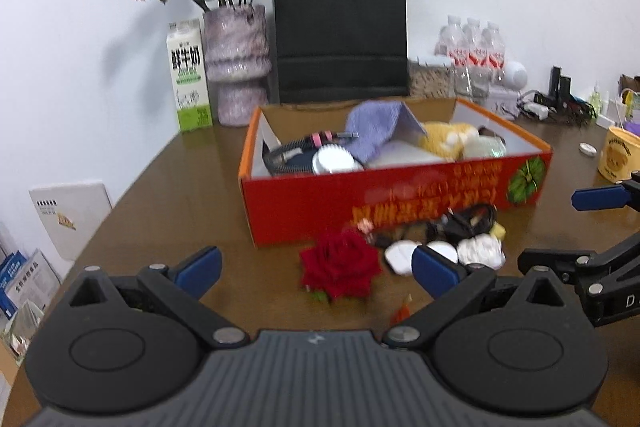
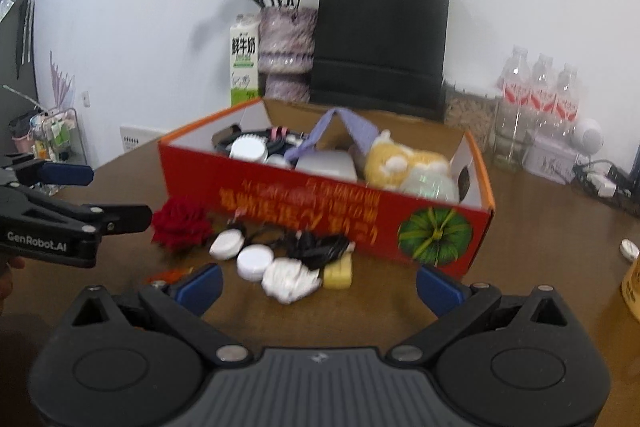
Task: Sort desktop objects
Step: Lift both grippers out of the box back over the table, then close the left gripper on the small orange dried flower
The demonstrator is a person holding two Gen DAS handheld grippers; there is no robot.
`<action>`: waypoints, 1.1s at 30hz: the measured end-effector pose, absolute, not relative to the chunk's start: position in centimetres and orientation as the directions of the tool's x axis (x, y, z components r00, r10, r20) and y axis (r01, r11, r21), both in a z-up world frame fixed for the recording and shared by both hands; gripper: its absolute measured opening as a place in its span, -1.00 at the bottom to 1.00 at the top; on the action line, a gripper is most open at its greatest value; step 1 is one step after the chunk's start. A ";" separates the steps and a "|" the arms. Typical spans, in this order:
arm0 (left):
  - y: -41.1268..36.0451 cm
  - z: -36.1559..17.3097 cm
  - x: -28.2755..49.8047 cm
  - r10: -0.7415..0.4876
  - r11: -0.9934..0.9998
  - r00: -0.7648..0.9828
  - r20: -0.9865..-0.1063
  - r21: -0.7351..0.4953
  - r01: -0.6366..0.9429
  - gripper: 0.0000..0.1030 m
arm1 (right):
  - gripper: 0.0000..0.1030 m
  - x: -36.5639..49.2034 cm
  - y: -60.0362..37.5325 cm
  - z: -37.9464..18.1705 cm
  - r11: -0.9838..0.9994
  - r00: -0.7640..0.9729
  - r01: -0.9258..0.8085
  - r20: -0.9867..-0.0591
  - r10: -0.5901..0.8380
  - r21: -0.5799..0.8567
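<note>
A red cardboard box (image 1: pixel 320 205) (image 2: pixel 288 203) sits mid-table, holding a purple cloth (image 1: pixel 372 131), a yellow plush toy (image 1: pixel 448 139) (image 2: pixel 396 163), a white round lid (image 1: pixel 334 159) and other items. In front of it lie a red rose (image 1: pixel 340 267) (image 2: pixel 182 223), two white round discs (image 2: pixel 240 253), a crumpled white wad (image 1: pixel 480 251) (image 2: pixel 288 281), a black cable bundle (image 1: pixel 460 223) (image 2: pixel 316 247) and a yellow block (image 2: pixel 338 275). My left gripper (image 1: pixel 316 271) is open just before the rose. My right gripper (image 2: pixel 320 285) is open before the wad and block, holding nothing.
At the back stand a black paper bag (image 1: pixel 340 31), a vase of dried roses (image 1: pixel 236 67), a milk carton (image 1: pixel 188 75) and water bottles (image 1: pixel 472 45). A yellow cup (image 1: pixel 616 155) and a small white cap (image 1: pixel 587 149) are at the right. Cables and chargers (image 1: pixel 552 107) lie far right.
</note>
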State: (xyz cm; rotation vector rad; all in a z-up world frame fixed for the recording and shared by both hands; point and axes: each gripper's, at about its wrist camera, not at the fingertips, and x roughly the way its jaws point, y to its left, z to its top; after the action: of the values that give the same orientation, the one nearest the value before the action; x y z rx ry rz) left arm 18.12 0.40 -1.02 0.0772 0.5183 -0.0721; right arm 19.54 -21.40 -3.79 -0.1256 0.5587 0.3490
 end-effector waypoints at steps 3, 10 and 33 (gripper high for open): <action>0.4 -1.7 17.6 -0.063 0.994 0.847 -0.528 0.039 0.098 1.00 | 1.00 18.8 -21.2 -4.5 0.935 0.771 -0.354 -0.571 0.282 -0.016; -0.8 -2.8 17.1 -0.074 0.990 0.822 -0.565 0.057 0.128 1.00 | 1.00 18.1 -21.3 -5.7 0.939 0.741 -0.344 -0.613 0.274 0.003; -3.4 -4.2 18.6 -0.161 0.977 0.749 -0.643 0.005 0.214 0.03 | 1.00 18.3 -22.1 -6.5 0.943 0.725 -0.332 -0.632 0.275 0.029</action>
State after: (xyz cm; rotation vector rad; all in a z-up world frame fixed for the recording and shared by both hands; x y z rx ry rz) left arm 18.62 -3.44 -4.24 0.0805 0.6947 -0.2049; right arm 18.29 -22.11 -6.50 -0.0883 0.6823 0.3354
